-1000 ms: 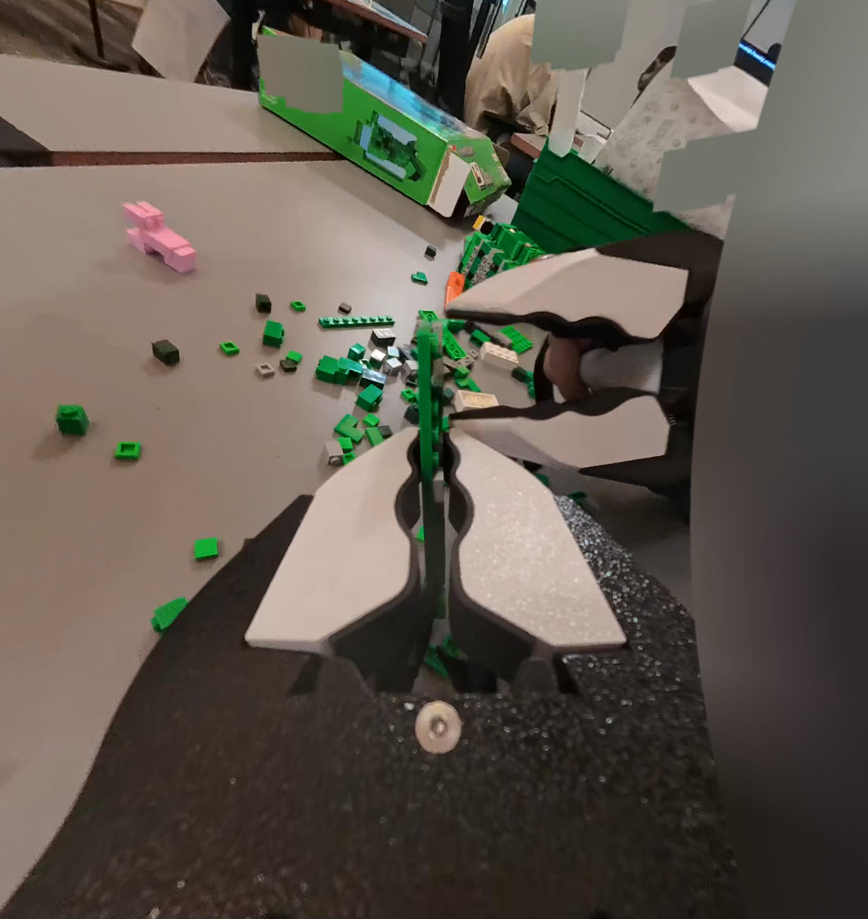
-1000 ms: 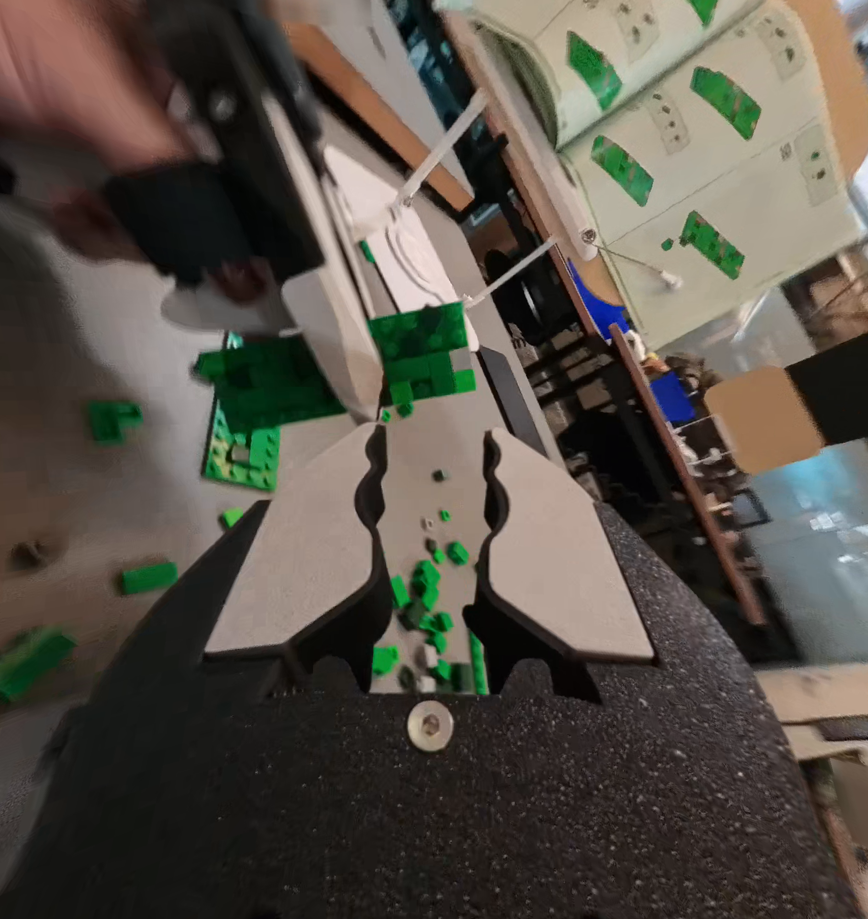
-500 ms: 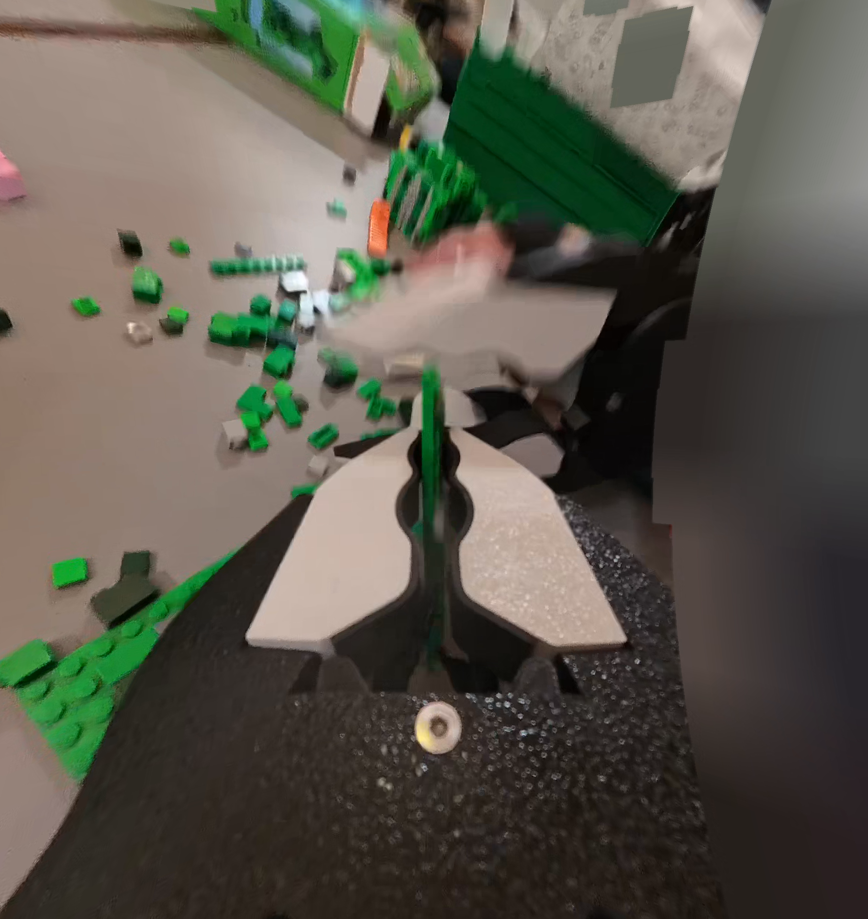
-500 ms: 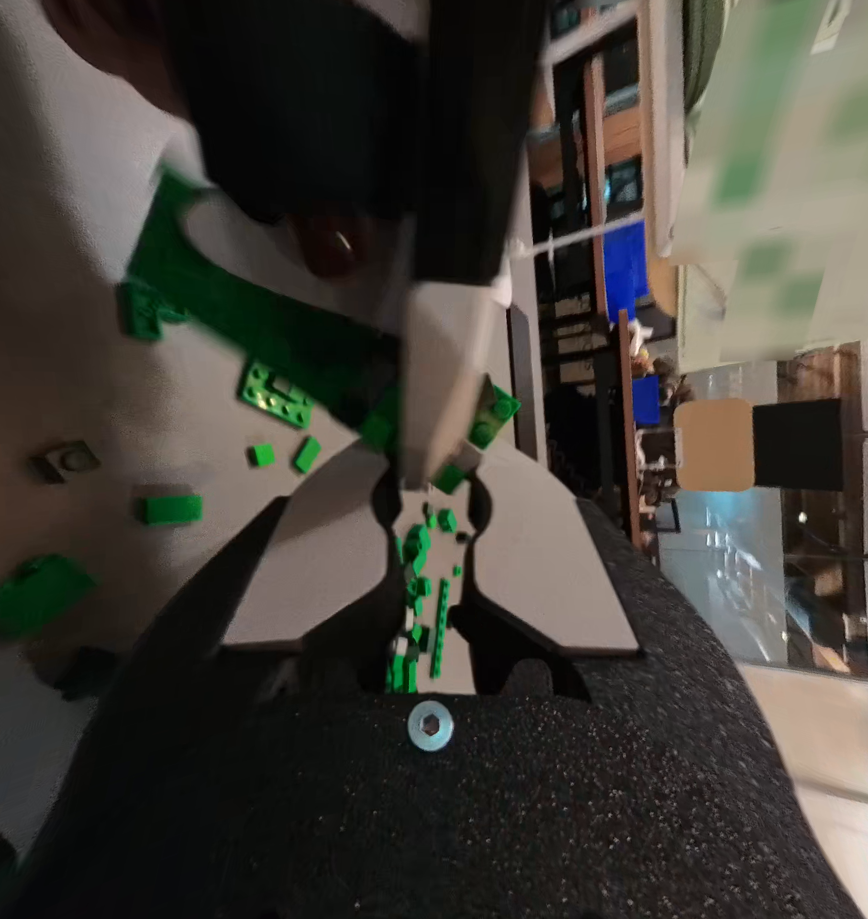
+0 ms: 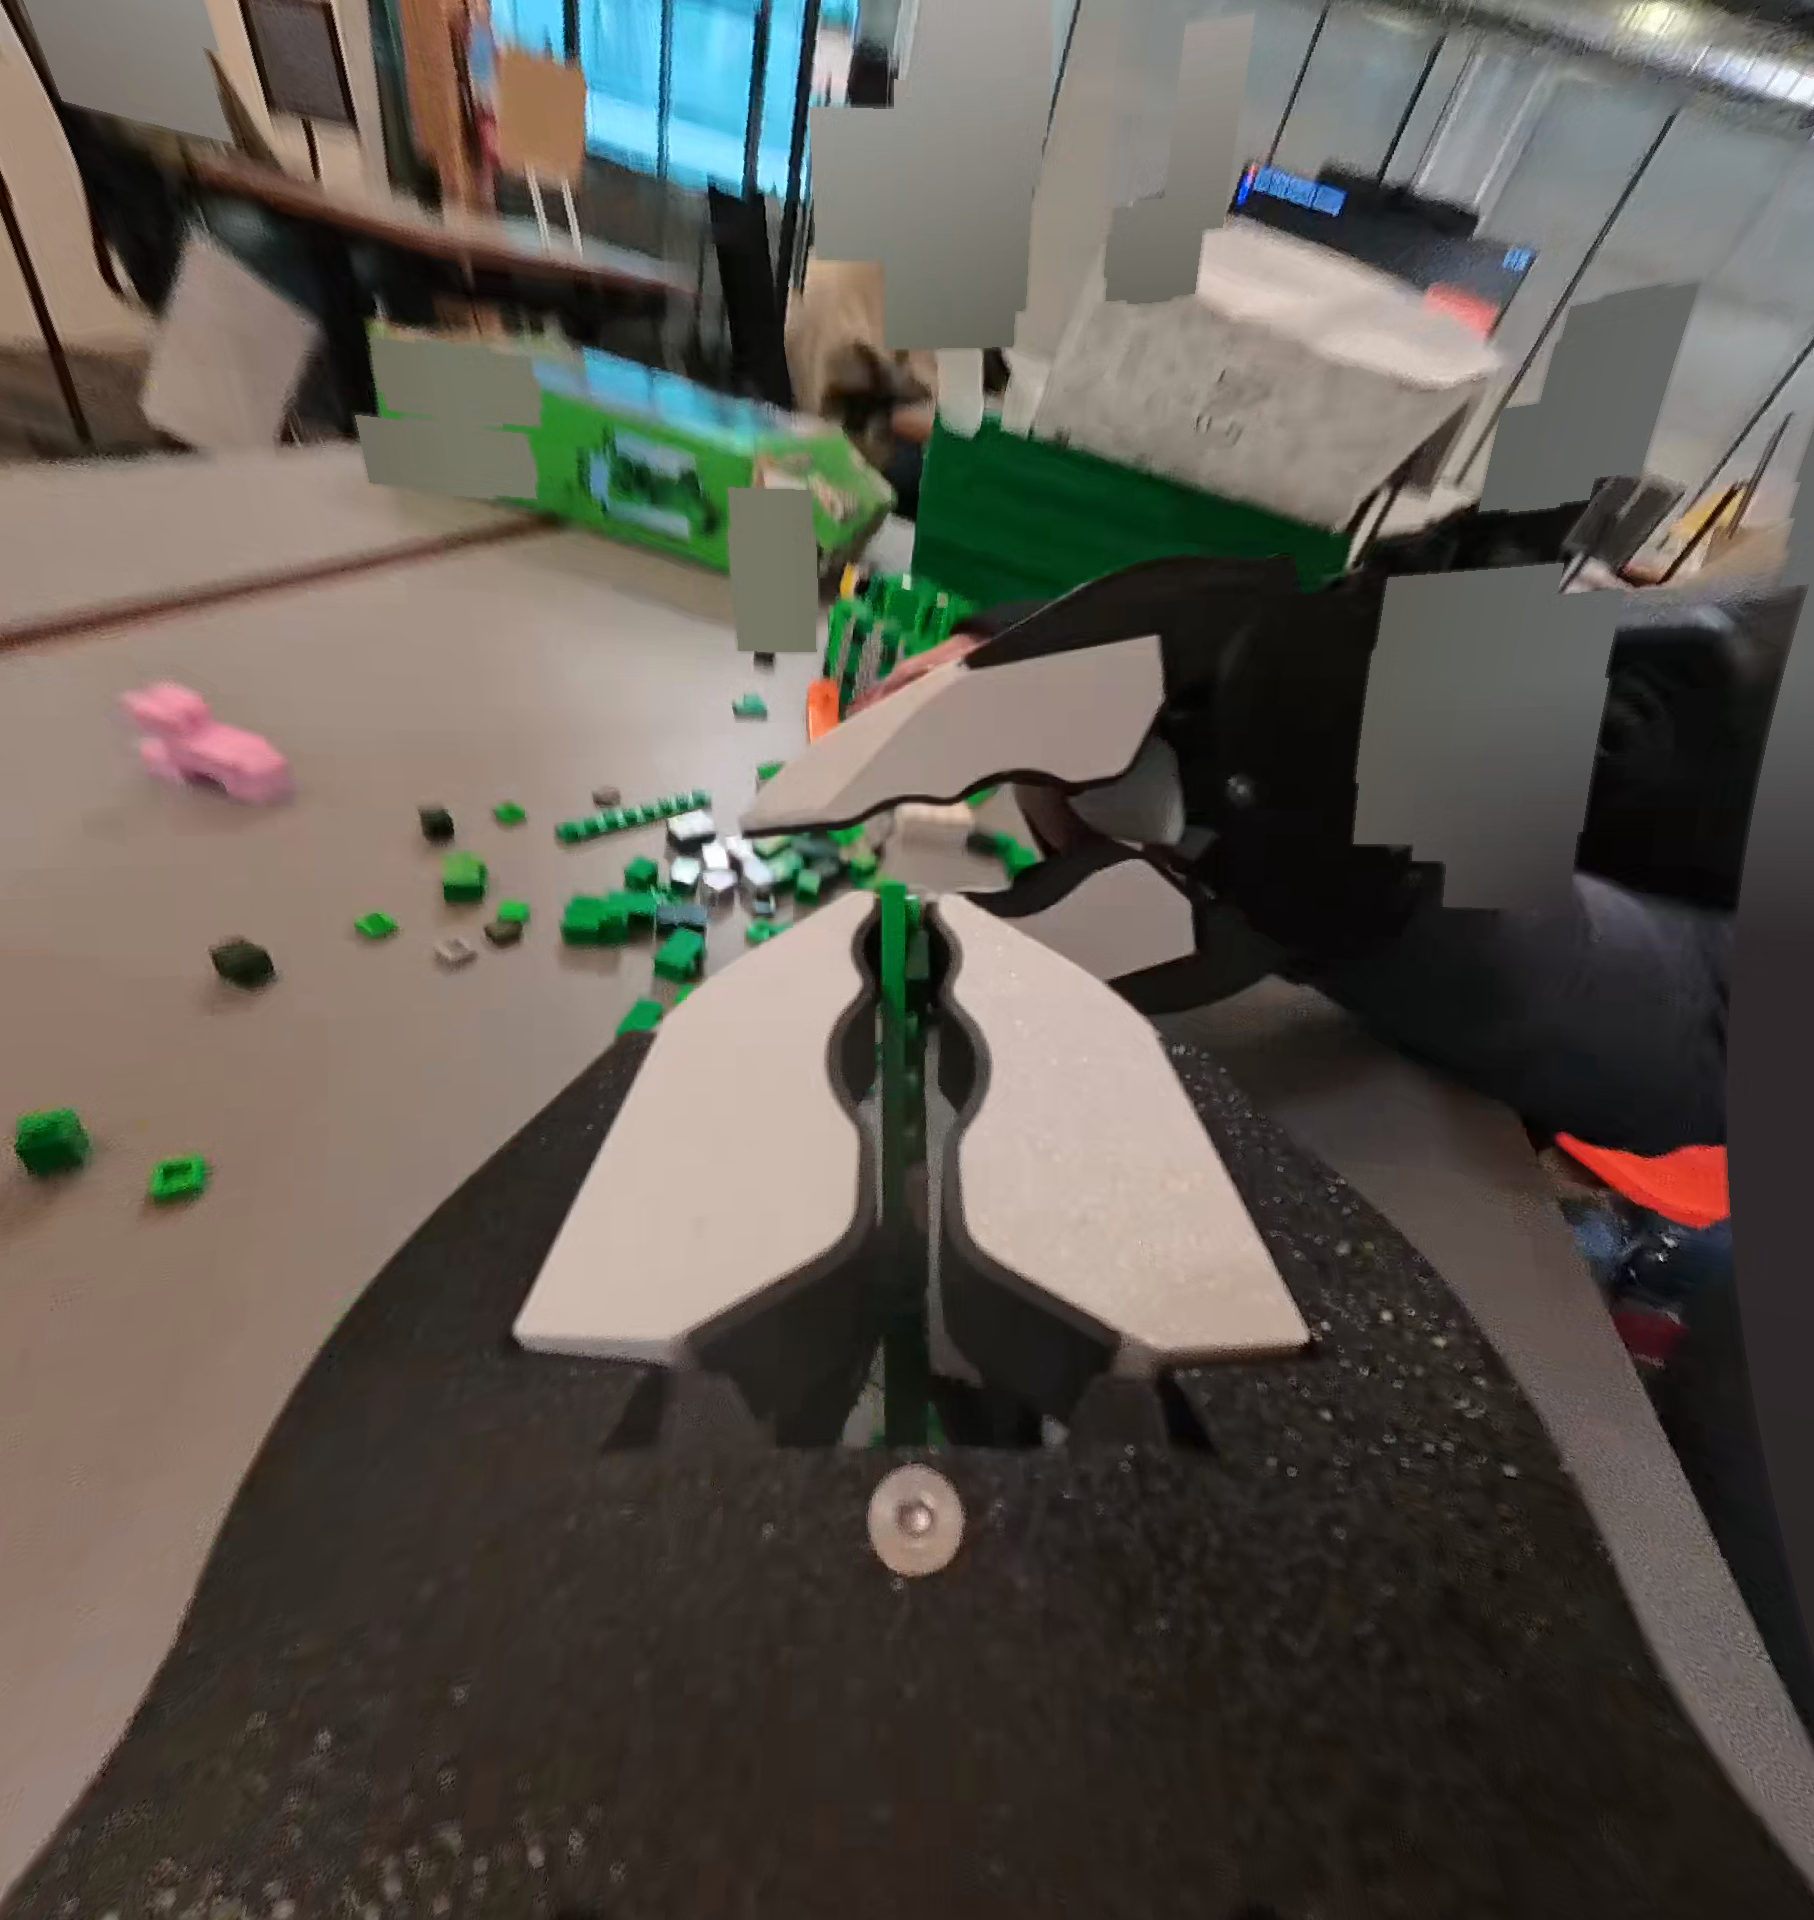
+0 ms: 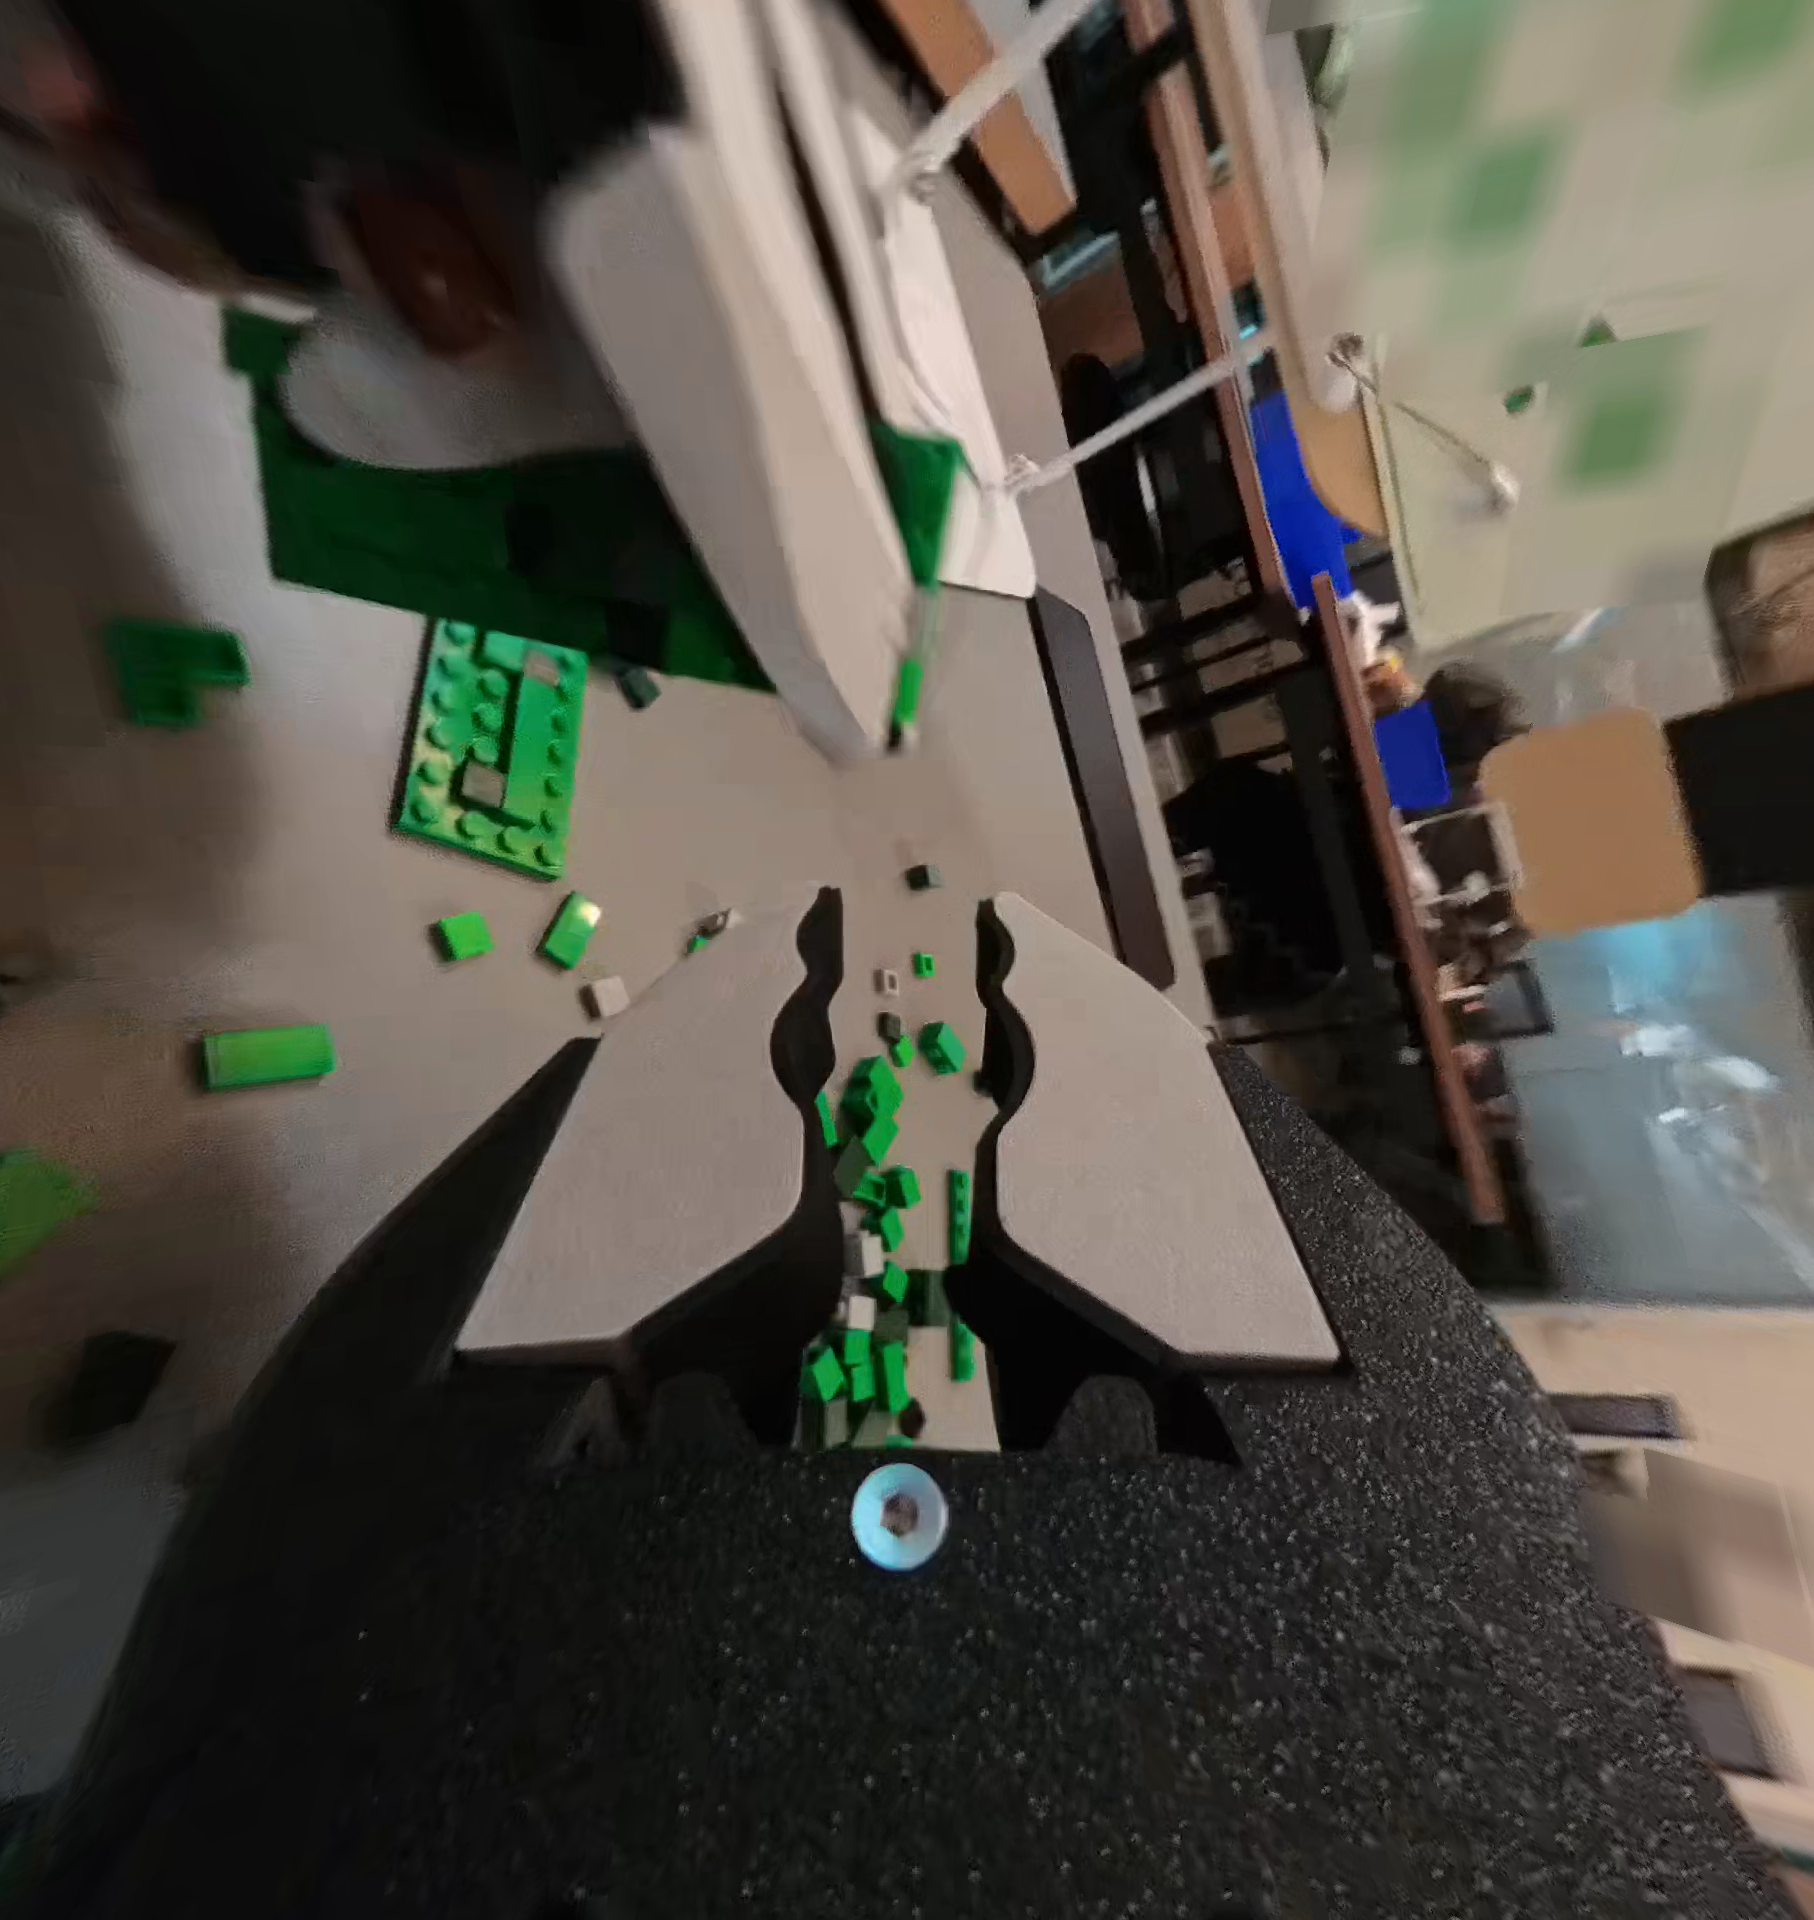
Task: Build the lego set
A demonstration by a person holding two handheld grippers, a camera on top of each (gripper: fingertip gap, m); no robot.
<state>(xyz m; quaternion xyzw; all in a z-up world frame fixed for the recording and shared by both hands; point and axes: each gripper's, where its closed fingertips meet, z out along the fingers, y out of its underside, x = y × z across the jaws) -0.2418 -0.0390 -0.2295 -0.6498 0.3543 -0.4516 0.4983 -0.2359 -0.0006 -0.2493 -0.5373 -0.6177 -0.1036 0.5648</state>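
Note:
My left gripper (image 5: 898, 906) is shut on a thin green plate (image 5: 895, 1049), held edge-on between its fingers above the grey table (image 5: 311, 1039). My right gripper (image 6: 908, 904) is open and empty, hovering over a pile of small green, grey and white bricks (image 6: 877, 1195). In the left wrist view the right gripper (image 5: 830, 847) shows ahead and to the right, jaws apart, over the same pile (image 5: 695, 894). In the right wrist view the left gripper (image 6: 882, 727) reaches in from the top with the green plate (image 6: 908, 675).
A studded green plate (image 6: 492, 748) and a large dark green plate (image 6: 446, 540) lie on the table, with loose green bricks (image 6: 264, 1055) around. A pink pig figure (image 5: 207, 743), a green set box (image 5: 674, 468) and a stack of green parts (image 5: 882, 623) stand farther back. My right fingertips sit around 4 cm from my left ones. About 20 cm separates my right fingertips from the pink pig figure (image 5: 207, 743).
My right gripper has drawn back from my left gripper's tip and stays open. My left gripper has lifted and tilted up, still gripping the green plate.

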